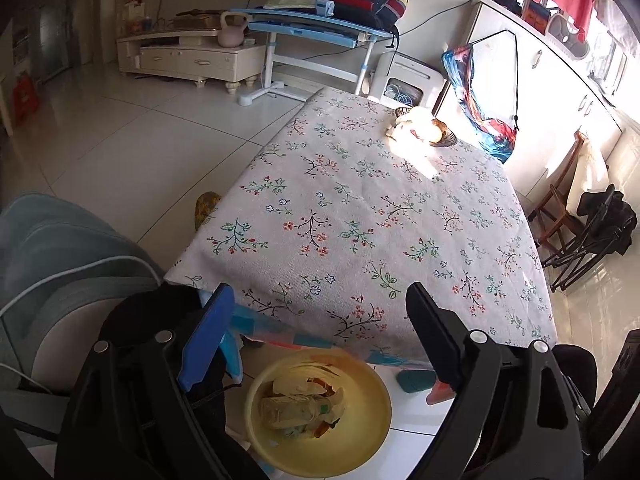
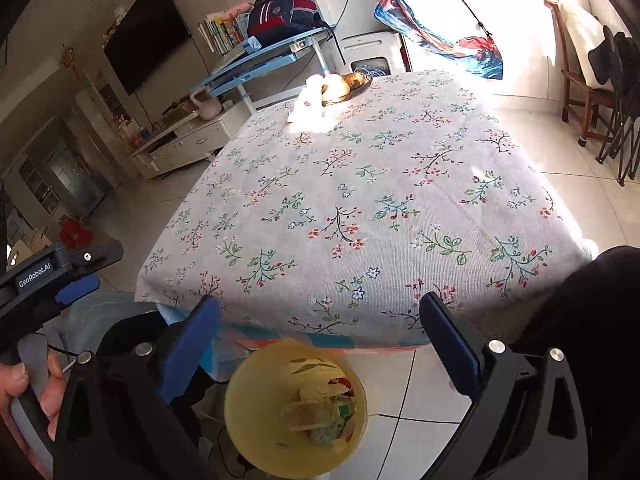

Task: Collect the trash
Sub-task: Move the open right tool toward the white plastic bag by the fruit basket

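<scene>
Both the left gripper [image 1: 320, 332] and the right gripper [image 2: 320, 336] hang with jaws wide and empty directly above the yellow bin [image 1: 318, 412] of trash, the floral worktop [image 1: 360, 208] beyond them bare nearby.

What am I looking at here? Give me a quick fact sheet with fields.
Place: living room, tiled floor
Table: covered by a floral cloth
On table: a bowl at the far end, in bright sun
Yellow bin: on the floor by the near table edge, holding wrappers and paper scraps
Left gripper: open, empty, above the bin
Right gripper: open, empty, above the bin
</scene>
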Available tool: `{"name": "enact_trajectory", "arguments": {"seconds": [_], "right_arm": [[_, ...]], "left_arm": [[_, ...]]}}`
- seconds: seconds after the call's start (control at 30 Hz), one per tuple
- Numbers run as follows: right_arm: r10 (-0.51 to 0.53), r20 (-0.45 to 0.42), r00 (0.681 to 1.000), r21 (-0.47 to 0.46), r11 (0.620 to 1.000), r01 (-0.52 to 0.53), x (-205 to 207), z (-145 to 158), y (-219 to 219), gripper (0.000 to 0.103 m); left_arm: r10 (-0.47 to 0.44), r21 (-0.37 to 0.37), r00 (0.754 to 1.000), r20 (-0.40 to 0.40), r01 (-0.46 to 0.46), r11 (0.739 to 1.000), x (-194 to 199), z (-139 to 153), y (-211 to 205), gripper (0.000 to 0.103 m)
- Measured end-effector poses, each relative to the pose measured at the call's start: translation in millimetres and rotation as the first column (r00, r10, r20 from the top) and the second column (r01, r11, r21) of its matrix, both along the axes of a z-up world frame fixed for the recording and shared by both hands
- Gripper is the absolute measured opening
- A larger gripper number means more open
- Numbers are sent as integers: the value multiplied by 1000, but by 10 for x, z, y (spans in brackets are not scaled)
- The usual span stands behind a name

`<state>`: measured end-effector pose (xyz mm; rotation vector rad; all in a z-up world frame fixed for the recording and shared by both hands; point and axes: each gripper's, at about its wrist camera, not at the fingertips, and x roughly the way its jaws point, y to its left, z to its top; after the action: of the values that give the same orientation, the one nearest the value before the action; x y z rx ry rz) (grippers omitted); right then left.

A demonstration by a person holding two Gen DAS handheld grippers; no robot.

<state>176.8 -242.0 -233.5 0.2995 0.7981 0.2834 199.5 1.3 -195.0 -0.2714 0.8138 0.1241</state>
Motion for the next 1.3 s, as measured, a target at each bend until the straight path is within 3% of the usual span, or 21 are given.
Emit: {"name": "enact_trajectory", "arguments": {"seconds": [0.27, 0.4, 0.53, 0.73, 0.87, 1.0, 1.13, 1.3], "right_arm": [[-97, 58, 994, -79, 992, 101, -63, 24, -51, 95], [-128, 183, 975, -165, 973, 159, -235, 150, 91, 95], [-154, 295, 943, -267, 934, 236, -302, 386, 226, 95], [-187, 242, 952, -396, 877, 273, 128, 571, 395, 95], [-253, 135, 958, -429, 857, 286, 621, 429, 454, 95], [-270, 76, 960, -466, 841, 273, 1040, 272, 574, 95], [-246, 36, 969, -484, 843, 232, 1490, 172, 724, 95], [-202, 58, 978, -479, 853, 205, 1845, 190, 948, 95]], "left_arm": [[-49, -9, 987, 153, 51, 999, -209, 94, 233, 89], [-30, -47, 980, 195, 39, 998, -203, -86, 511, 89], [21, -146, 973, 230, 13, 989, -79, -257, 789, 89], [-107, -152, 974, 202, 139, 979, 49, -434, 802, 89], [-233, -190, 961, 147, 259, 947, 140, -573, 813, 92], [-239, -282, 963, 123, 264, 922, 187, -724, 946, 93], [-255, -330, 959, 120, 281, 901, 242, -828, 921, 94], [-339, -348, 933, 120, 359, 866, 279, -877, 735, 94]]}}
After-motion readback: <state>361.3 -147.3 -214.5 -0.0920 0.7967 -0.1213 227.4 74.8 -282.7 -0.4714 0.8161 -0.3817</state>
